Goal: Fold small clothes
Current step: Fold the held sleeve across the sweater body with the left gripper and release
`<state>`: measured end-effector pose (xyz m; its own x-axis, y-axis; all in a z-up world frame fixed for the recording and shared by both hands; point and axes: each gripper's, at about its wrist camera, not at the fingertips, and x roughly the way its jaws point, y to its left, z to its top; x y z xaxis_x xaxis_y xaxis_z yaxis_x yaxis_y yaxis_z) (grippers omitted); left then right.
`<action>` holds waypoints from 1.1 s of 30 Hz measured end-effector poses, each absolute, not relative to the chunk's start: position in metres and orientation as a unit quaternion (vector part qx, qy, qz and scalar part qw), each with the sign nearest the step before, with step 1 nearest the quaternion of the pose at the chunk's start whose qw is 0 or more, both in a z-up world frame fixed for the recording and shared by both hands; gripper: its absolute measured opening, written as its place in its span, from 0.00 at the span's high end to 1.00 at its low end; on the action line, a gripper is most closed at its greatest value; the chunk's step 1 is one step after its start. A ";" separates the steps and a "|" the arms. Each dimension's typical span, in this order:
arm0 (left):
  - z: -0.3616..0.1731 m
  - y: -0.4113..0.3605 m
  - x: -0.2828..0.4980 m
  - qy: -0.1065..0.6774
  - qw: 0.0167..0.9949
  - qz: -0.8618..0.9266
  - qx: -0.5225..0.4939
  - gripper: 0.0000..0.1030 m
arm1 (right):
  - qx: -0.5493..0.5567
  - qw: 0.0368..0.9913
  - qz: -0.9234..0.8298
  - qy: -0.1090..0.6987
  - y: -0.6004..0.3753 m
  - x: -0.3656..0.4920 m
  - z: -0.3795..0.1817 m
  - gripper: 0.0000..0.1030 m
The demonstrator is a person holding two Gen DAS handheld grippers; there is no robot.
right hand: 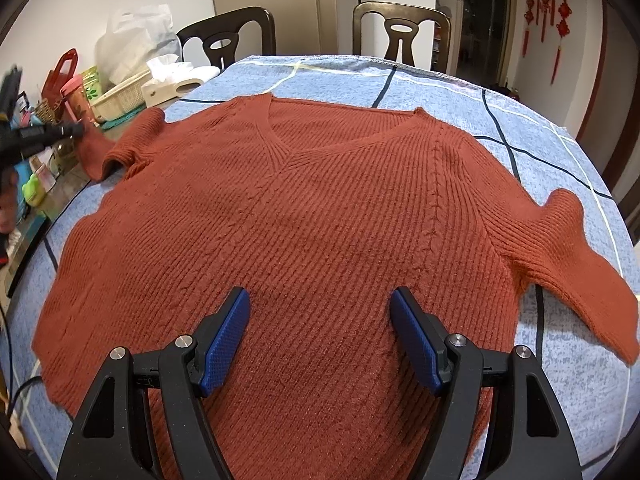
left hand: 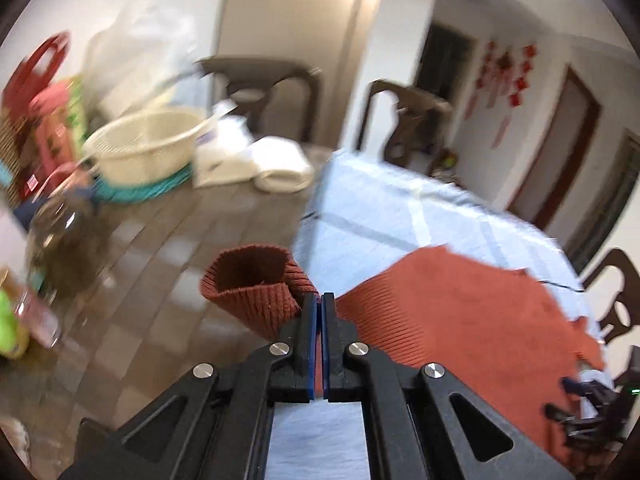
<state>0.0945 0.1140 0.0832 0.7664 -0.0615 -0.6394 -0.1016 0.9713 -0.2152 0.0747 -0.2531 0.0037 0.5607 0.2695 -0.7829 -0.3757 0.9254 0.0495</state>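
A rust-red ribbed V-neck sweater (right hand: 320, 208) lies flat, front up, on a blue checked cloth (right hand: 500, 92) over the table. My right gripper (right hand: 320, 300) is open and empty above the sweater's lower middle. My left gripper (left hand: 319, 300) is shut on the sweater's left sleeve (left hand: 256, 280) near the cuff and holds it lifted off the table's left side; the cuff opening faces the camera. In the right wrist view the left gripper (right hand: 76, 130) shows at the far left beside that sleeve (right hand: 120, 148). The right sleeve (right hand: 568, 248) lies spread toward the right edge.
A cream basket (left hand: 148, 144), white cloths (left hand: 256, 160), a glass jar (left hand: 60, 236) and boxes crowd the bare table left of the cloth. Two dark wooden chairs (right hand: 400, 32) stand behind the table. The left wrist view is motion-blurred.
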 end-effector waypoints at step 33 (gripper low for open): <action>0.035 0.023 0.141 0.386 0.906 -0.134 -0.111 0.68 | 0.019 0.859 0.231 0.457 -0.223 0.137 0.028 0.57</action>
